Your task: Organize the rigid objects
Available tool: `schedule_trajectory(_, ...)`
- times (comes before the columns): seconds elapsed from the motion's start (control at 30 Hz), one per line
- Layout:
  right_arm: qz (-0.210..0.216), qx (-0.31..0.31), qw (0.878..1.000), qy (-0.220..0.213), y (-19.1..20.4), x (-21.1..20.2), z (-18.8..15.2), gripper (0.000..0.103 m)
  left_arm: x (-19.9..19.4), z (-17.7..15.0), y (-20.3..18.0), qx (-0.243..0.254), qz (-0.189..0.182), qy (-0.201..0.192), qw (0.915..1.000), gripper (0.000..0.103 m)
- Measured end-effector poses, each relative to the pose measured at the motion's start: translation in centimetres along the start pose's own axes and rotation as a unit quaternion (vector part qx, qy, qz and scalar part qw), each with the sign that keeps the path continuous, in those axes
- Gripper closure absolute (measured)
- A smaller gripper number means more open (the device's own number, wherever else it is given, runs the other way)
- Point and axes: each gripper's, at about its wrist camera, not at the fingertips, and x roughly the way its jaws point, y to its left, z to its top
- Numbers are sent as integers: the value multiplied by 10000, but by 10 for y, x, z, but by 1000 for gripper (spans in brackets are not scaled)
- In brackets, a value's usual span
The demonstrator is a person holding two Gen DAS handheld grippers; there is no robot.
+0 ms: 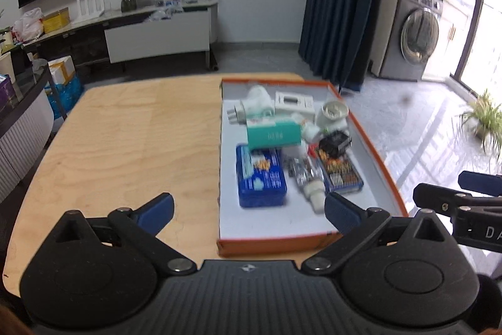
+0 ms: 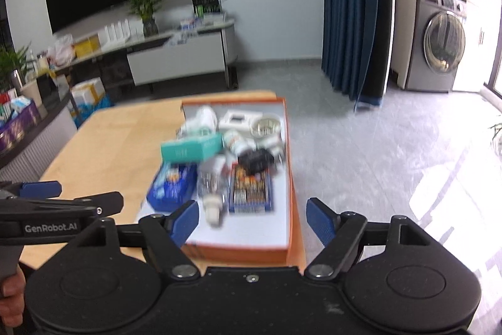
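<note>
A wooden table [image 1: 125, 131] stood before a washing machine [image 1: 417, 33], its orange tray [image 1: 381, 159] heaped with small items, while both grippers, left gripper [image 1: 249, 209] and right gripper [image 2: 252, 217], hovered wide-jawed, empty, near the tray's close edge.

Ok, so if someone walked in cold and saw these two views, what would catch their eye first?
Probably the orange-rimmed tray on the right part of the wooden table, heaped with small items: a teal box on top, a blue tin nearer the camera. Both the left hand-held gripper and the right hand-held gripper hover open before it, holding nothing.
</note>
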Motion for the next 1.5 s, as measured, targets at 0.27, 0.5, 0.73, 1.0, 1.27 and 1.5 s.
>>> schedule_trajectory(0.27,-84,135,9993,346,-7,6,-18,14,7,-12,-9,194,-33,183,9996,0)
schedule_trajectory(0.5,-94,120,9989,449,-7,13,-20,14,14,-16,-10,146,41,268,9995,0)
schedule_trajectory(0.73,-49,105,9986,514,-6,20,-20,14,16,-17,-11,150,68,300,9994,0)
schedule_trajectory(1.0,2,51,9983,573,-2,25,-21,14,19,-18,-8,79,69,380,9992,0)
schedule_trajectory(1.27,12,25,9980,625,0,31,-21,14,23,-20,-7,52,61,472,9989,0)
schedule_trajectory(1.5,5,2,9979,648,1,34,-21,14,26,-20,-6,74,73,531,9985,0)
